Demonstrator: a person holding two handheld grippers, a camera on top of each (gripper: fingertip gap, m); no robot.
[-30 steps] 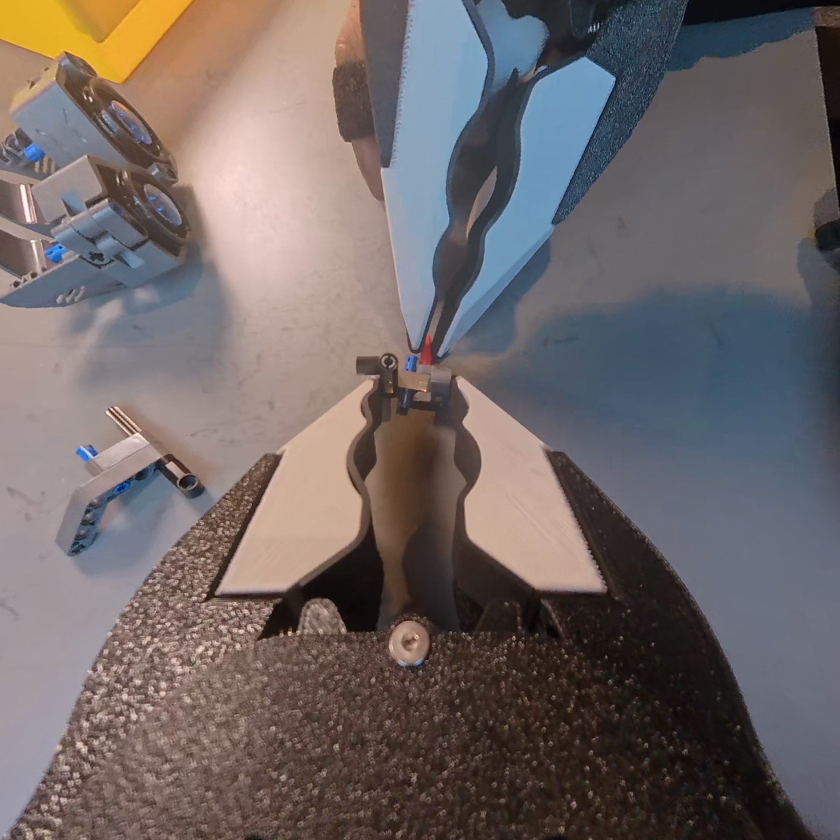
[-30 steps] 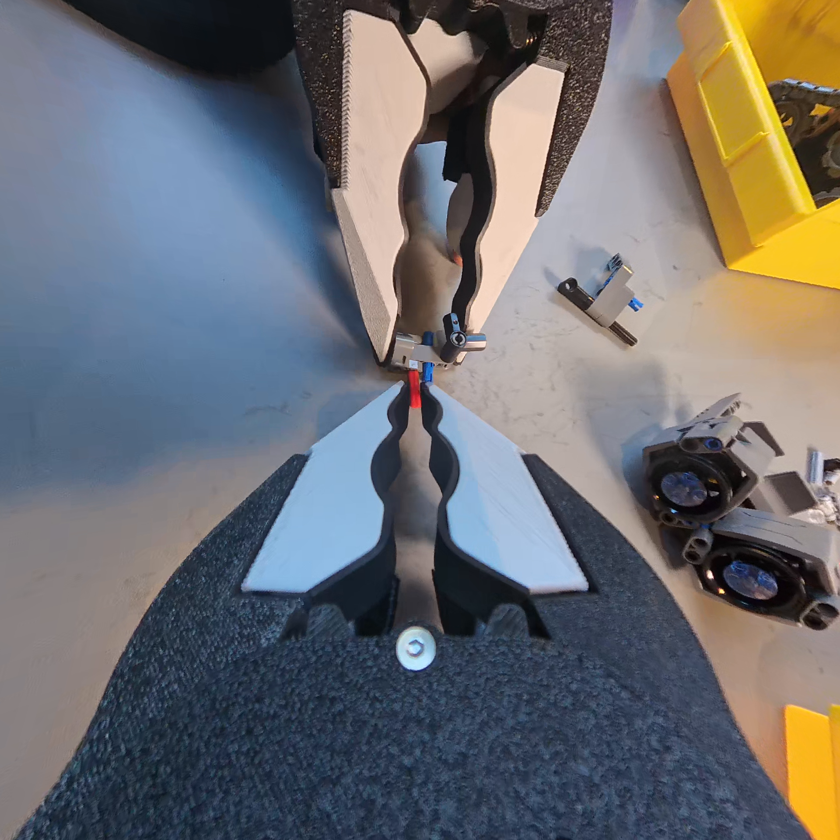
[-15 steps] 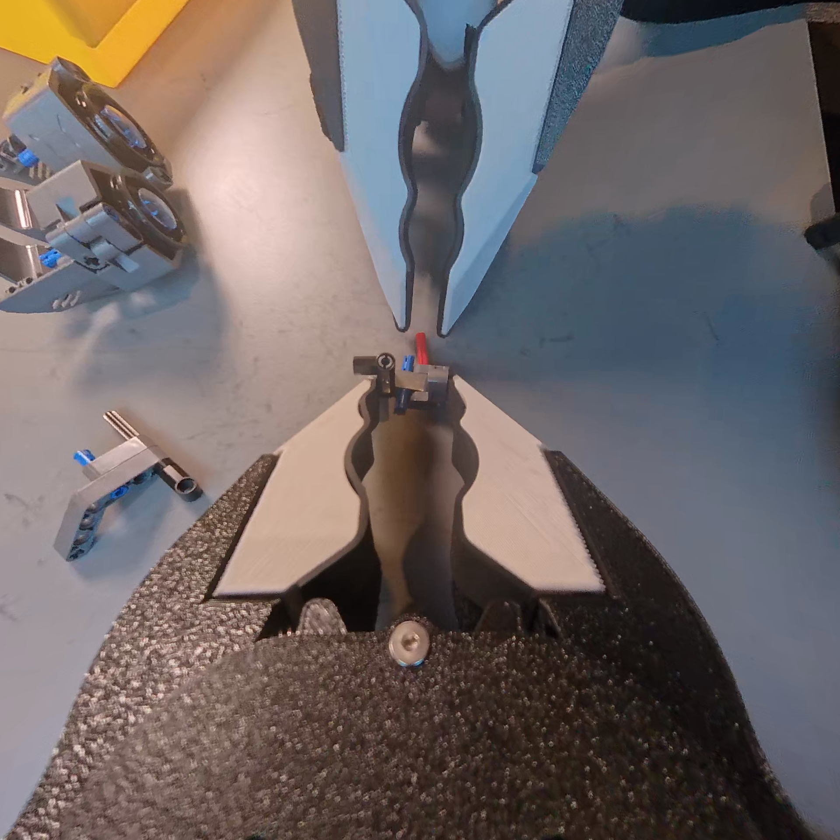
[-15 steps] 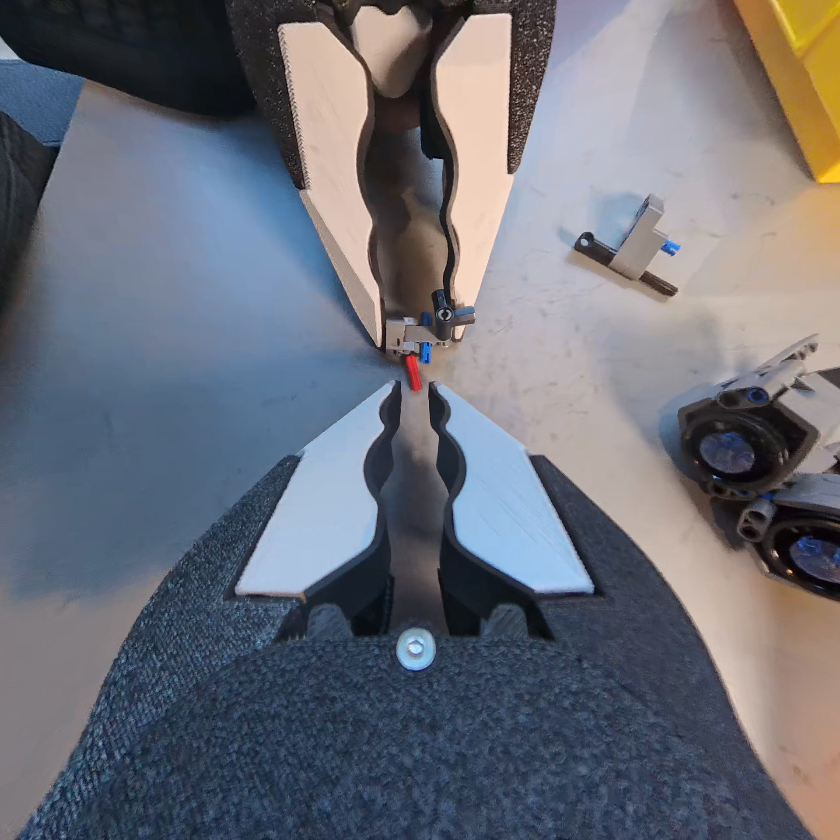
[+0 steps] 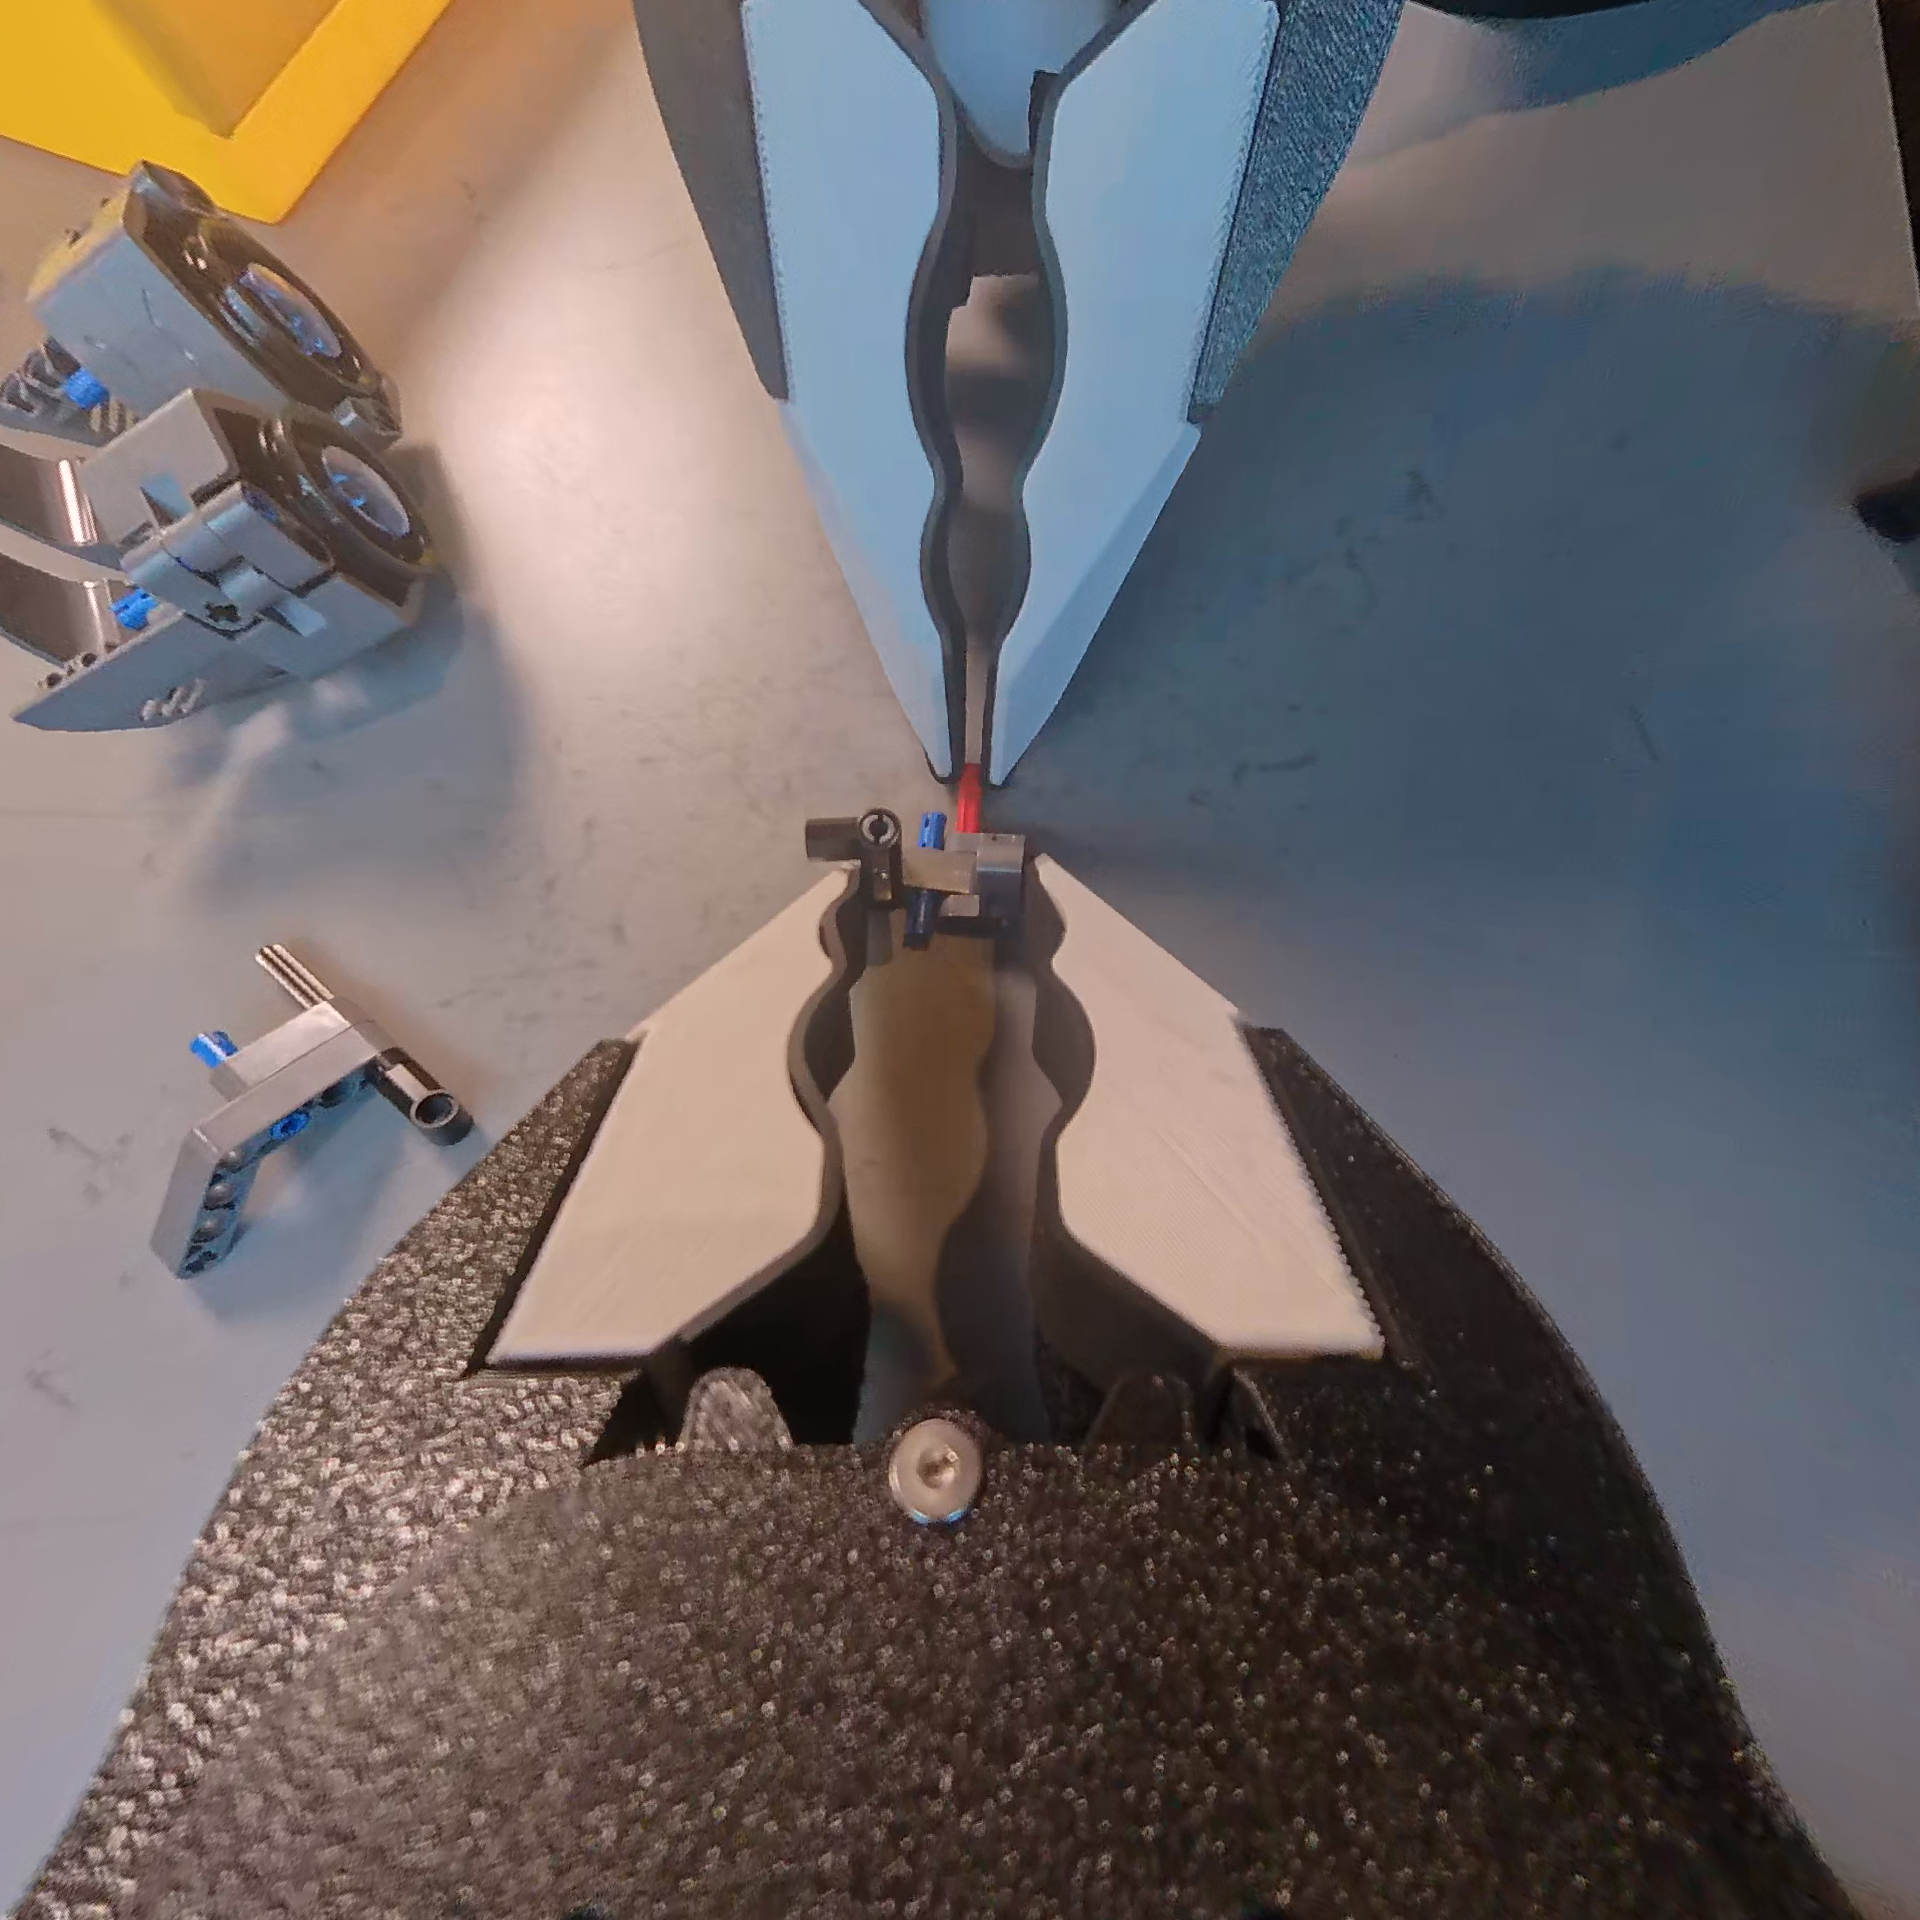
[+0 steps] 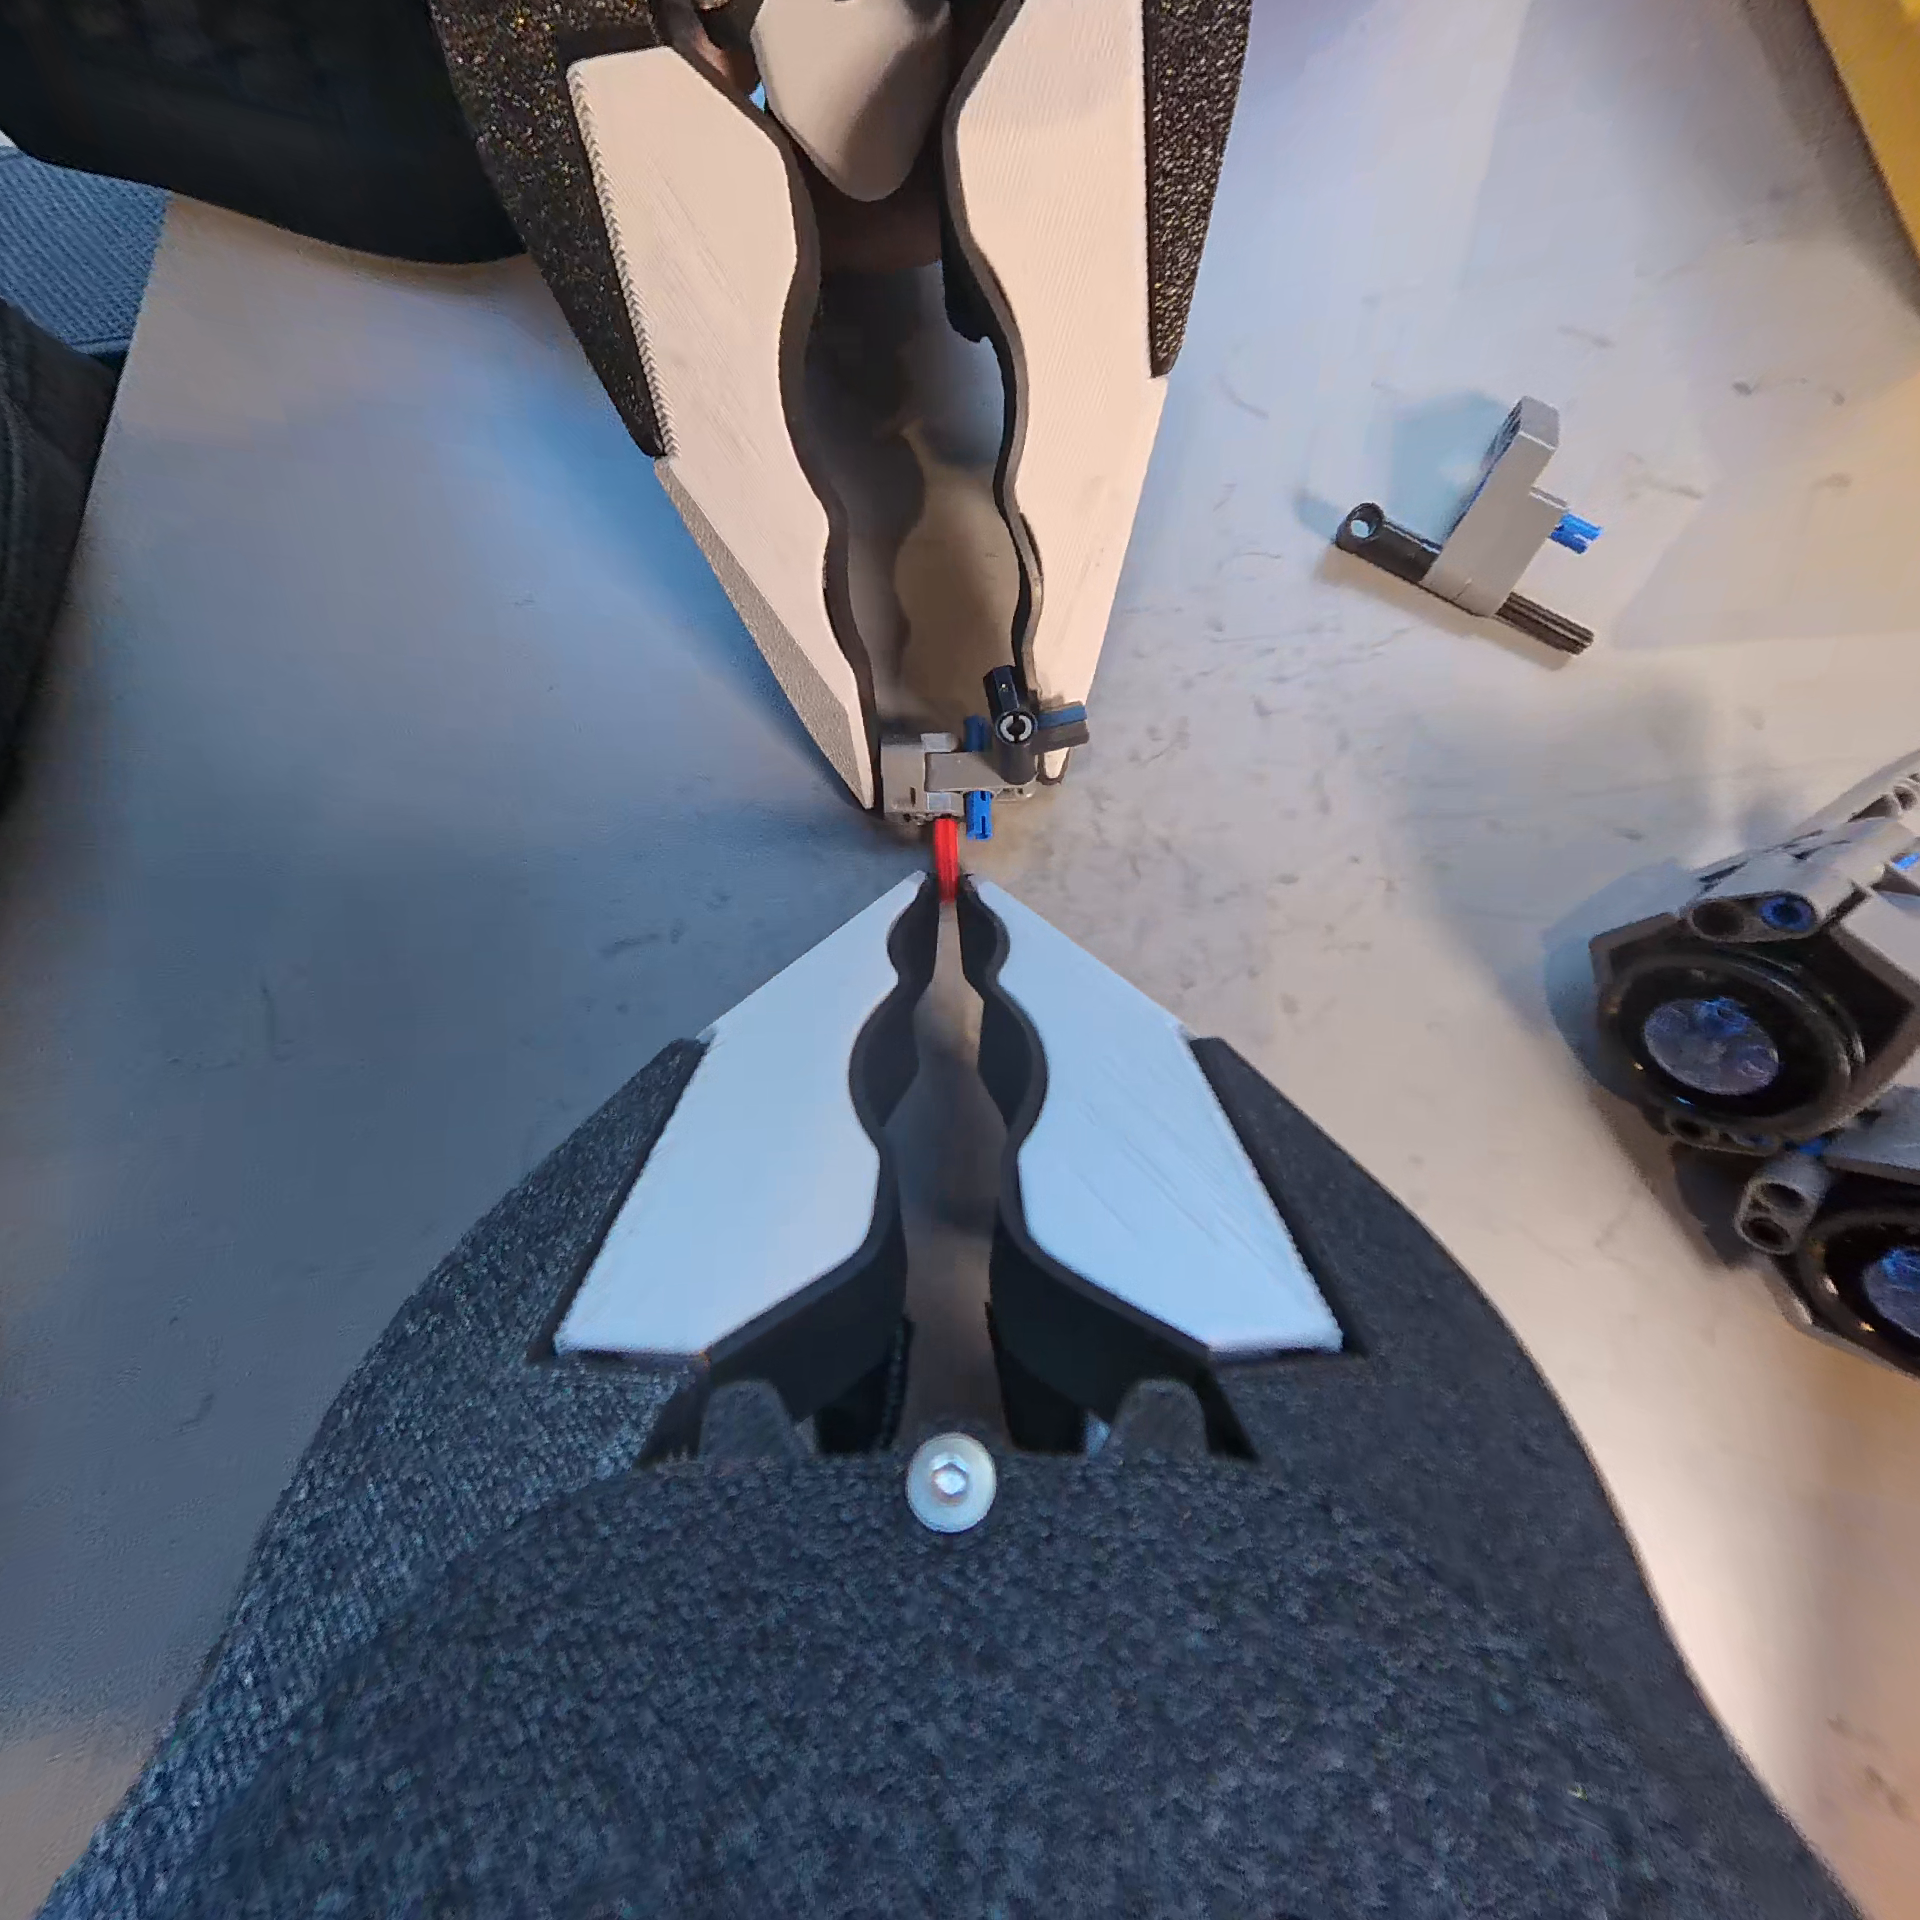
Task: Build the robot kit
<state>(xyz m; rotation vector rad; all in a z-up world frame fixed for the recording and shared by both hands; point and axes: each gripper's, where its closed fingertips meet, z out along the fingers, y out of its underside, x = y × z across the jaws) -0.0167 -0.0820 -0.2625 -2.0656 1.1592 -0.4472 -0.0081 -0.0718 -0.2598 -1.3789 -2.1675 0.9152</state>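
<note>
left gripper (image 5: 940, 883) clamps the small grey-and-black plastic brick assembly (image 5: 935, 868); right gripper (image 6: 943, 883) pinches its red plastic pin (image 6: 944, 844), both above the grey tabletop (image 6: 416, 727).

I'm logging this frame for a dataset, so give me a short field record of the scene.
left gripper: shut on small grey and black brick assembly
right gripper: shut on red pin
red pin: sticks out of the assembly
table: grey, scuffed
loose parts: grey bracket with black axle; grey double-lens module
bin: yellow bin, far corner
</note>
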